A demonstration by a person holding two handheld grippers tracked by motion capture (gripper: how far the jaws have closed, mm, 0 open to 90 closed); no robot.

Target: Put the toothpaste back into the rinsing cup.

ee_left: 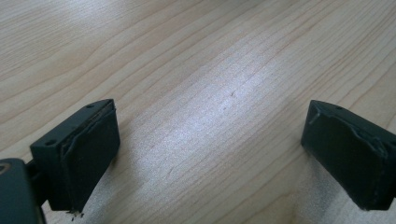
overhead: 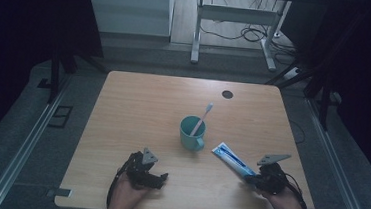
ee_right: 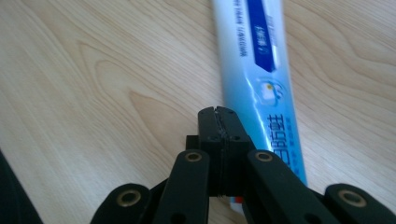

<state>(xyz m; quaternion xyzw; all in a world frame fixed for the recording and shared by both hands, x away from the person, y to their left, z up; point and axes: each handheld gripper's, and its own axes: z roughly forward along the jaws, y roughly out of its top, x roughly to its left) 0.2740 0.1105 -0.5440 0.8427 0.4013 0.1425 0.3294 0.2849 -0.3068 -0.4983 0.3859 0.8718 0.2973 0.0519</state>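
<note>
At the left of the desk (overhead: 123, 109), the left hand-held gripper (overhead: 153, 177) rests low on the wood with its jaws spread wide and nothing between them, apparently parked while the other hand works. Near the middle stands one teal mug (overhead: 191, 133), handle toward the person, with one toothbrush (overhead: 202, 119) leaning in it head-up, so the bristles stay off the wood. Just right of the mug lies one blue-and-white toothpaste tube (overhead: 232, 159), flat and slanted, its near end at the right hand-held gripper (overhead: 254, 179). In the right gripper view those jaws are fully together over the tube's (ee_right: 261, 70) near end; whether they pinch its cap or only sit on top is hard to tell, since the jaws hide that end. One dark round cable hole (overhead: 227, 94) marks the far edge.
</note>
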